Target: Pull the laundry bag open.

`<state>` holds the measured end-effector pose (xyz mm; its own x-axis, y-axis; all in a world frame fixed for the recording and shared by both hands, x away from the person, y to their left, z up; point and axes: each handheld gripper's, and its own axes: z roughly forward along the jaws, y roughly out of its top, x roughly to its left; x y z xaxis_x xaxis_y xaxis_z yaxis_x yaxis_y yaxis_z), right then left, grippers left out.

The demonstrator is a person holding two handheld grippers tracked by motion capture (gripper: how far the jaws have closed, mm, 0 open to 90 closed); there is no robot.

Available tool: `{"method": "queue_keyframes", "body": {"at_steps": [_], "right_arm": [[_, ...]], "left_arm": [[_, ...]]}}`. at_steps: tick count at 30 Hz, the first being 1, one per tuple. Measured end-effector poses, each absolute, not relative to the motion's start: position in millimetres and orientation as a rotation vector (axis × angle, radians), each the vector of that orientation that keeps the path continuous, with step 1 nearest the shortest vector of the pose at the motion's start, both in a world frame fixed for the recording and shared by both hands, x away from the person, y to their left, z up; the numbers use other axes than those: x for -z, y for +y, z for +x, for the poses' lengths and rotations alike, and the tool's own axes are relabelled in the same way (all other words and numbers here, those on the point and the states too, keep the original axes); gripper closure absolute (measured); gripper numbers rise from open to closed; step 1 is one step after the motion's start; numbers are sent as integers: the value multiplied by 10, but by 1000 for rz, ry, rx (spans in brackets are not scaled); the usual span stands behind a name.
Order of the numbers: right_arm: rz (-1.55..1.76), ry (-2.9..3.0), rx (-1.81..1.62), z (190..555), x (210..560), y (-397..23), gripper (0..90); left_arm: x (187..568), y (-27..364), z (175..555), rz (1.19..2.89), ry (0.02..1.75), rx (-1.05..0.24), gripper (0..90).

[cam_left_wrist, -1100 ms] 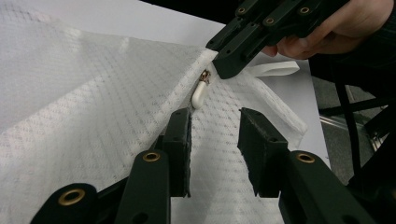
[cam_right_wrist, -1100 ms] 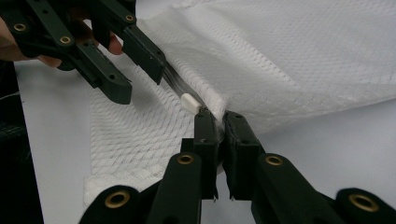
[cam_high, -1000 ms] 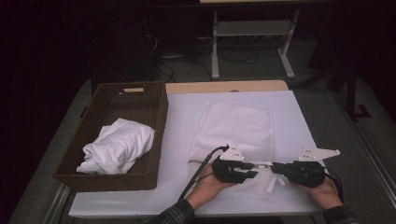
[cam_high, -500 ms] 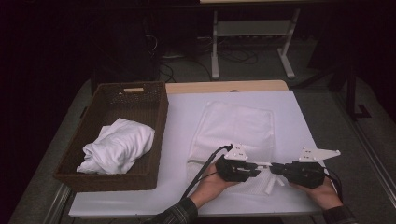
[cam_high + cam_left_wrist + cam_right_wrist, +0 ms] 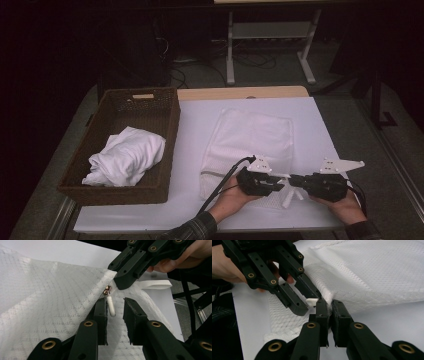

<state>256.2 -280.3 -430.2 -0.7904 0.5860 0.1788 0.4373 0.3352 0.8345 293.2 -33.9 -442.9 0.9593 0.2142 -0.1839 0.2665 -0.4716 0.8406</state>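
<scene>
The mesh bag (image 5: pixel 250 145) lies flat on the white sheet (image 5: pixel 200 120) toward the near right part of the table, its zip end at the near edge, and the white zip pull (image 5: pixel 111 307) hangs between my left jaws. My left gripper (image 5: pixel 115 315) has just been narrowing on that pull, yet its pads are not pressing it; there is a gap on the far side. My right gripper (image 5: pixel 330 308) is clamped on the bag's corner beside the zip, next to the white loop (image 5: pixel 155 284). I think the step is to pinch the pull and draw it along the bag's edge. To do it well I should close squarely on the pull, not the mesh, keep the right grip taut, and pull level with the zip line. At the table's left edge stands a brown basket (image 5: pixel 150 100) with a white cloth (image 5: pixel 125 157) in it. Beyond the far edge the room is dark, with a metal stand (image 5: pixel 270 50) on the floor
</scene>
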Motion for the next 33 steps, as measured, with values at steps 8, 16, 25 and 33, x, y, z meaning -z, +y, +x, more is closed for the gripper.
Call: {"method": "queue_keyframes", "body": {"at_steps": [8, 16, 25, 33], "right_arm": [[942, 2434, -1451, 2562, 4299, -2807, 839], [941, 2433, -1455, 2561, 4300, -2811, 839], [945, 2435, -1448, 2564, 4307, -2810, 839], [946, 2437, -1431, 2567, 4313, -2809, 839]], "left_arm": [[4434, -382, 2951, 2074, 352, 70, 764], [4423, -352, 2977, 2063, 401, 72, 841], [4427, -338, 2998, 2060, 417, 107, 861], [4417, -329, 2988, 2066, 415, 119, 864]]}}
